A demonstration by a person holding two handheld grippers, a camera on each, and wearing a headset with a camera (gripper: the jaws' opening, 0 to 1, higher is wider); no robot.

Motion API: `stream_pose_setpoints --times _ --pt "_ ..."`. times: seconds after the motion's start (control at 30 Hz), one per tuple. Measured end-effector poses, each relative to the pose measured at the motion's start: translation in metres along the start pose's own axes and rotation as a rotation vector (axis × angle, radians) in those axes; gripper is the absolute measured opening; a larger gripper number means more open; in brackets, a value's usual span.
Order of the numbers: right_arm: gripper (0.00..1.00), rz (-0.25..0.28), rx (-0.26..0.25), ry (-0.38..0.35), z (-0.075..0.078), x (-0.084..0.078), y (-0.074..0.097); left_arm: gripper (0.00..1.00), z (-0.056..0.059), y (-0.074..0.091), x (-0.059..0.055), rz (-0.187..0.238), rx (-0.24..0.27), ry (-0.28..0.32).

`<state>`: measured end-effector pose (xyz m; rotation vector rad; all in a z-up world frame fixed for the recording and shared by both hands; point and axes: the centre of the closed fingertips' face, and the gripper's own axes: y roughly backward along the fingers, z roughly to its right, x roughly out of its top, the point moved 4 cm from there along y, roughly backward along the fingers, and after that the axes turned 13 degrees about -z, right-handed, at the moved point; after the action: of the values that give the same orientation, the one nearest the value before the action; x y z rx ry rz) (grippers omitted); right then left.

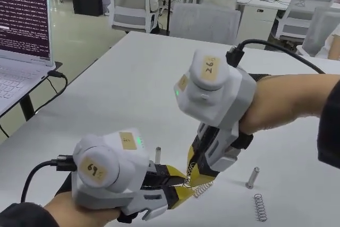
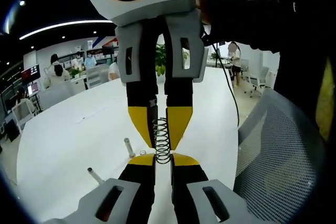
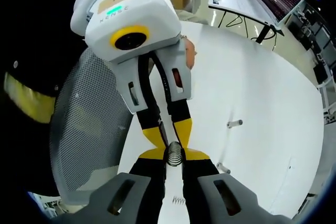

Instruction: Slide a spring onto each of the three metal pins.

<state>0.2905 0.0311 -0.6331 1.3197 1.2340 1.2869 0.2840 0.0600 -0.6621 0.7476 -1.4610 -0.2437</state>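
Spring [image 2: 161,137], a thin silvery coil, is pinched by left hand-held gripper [image 2: 163,159] and right hand-held gripper [image 3: 174,157].

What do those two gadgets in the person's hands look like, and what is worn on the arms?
They match. The left gripper and right gripper each have a rounded white and grey body, black jaws tipped in yellow, a small green light, a tan sticker with a handwritten number, and a black cable plugged in. Dark sleeves show on both arms.
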Motion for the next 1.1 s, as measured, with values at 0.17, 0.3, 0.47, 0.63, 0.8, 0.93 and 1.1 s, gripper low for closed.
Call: stream_pose_setpoints --times 0.17,0.3,0.47,0.63,0.8,0.93,1.1 --pt "0.08 0.008 -0.005 -0.003 0.0 0.001 0.001 0.03 0.0 0.0 0.001 0.007 0.0 0.007" --pt "0.08 0.008 -0.005 -0.003 -0.002 0.002 0.0 0.03 0.001 -0.001 0.0 0.0 -0.004 0.012" --pt "0.08 0.005 -0.002 -0.005 0.0 0.001 -0.001 0.03 0.0 -0.001 0.0 -0.001 0.0 0.017" --pt "0.08 0.002 -0.002 -0.005 0.001 0.0 -0.001 0.06 -0.003 0.003 -0.001 -0.003 0.003 0.021" --pt "0.08 -0.003 -0.009 -0.008 0.004 -0.001 -0.002 0.1 -0.008 0.008 -0.001 0.008 0.01 0.043" --pt "0.08 0.0 -0.012 -0.009 0.005 -0.001 -0.001 0.16 -0.008 0.011 -0.004 0.007 0.008 0.057" --pt "0.08 0.0 -0.014 -0.008 0.006 0.0 -0.001 0.23 -0.008 0.012 -0.01 0.0 0.008 0.069"
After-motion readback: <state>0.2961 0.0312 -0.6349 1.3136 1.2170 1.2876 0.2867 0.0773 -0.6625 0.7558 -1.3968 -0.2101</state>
